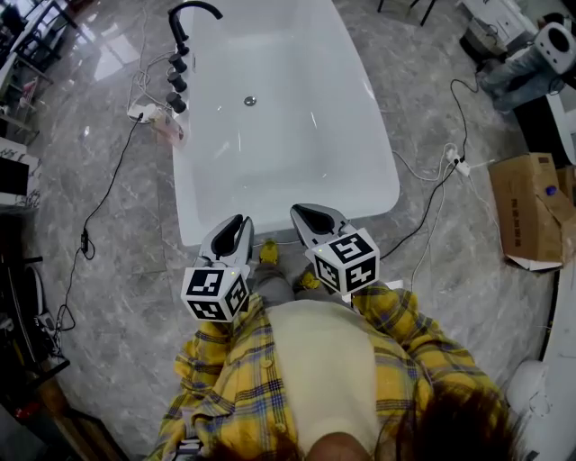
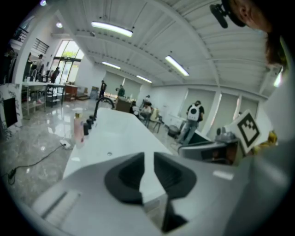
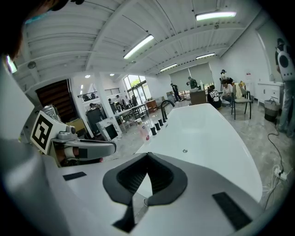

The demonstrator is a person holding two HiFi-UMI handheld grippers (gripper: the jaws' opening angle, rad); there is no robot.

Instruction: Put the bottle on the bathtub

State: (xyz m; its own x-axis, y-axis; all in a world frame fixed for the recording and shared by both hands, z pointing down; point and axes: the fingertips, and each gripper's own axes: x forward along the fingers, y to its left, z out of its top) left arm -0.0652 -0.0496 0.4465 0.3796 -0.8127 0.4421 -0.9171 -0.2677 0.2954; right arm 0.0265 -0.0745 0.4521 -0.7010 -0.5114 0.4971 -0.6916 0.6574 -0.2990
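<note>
A pink bottle (image 1: 169, 129) stands upright at the left rim of the white bathtub (image 1: 371, 117), just nearer to me than the row of black knobs (image 1: 176, 81). It also shows small in the left gripper view, bottle (image 2: 79, 129), and in the right gripper view, bottle (image 3: 144, 130). Both grippers hang side by side over the tub's near end, far from the bottle. My left gripper (image 1: 240, 220) (image 2: 148, 157) is shut with nothing in it. My right gripper (image 1: 302, 212) (image 3: 147, 156) is shut too, its pads meeting at the tip, empty.
A black faucet (image 1: 187, 13) rises at the tub's far left corner. A power strip (image 1: 139, 112) and cables lie on the marble floor left of the tub; more cable and a cardboard box (image 1: 529, 209) lie to the right. People stand far back in the room.
</note>
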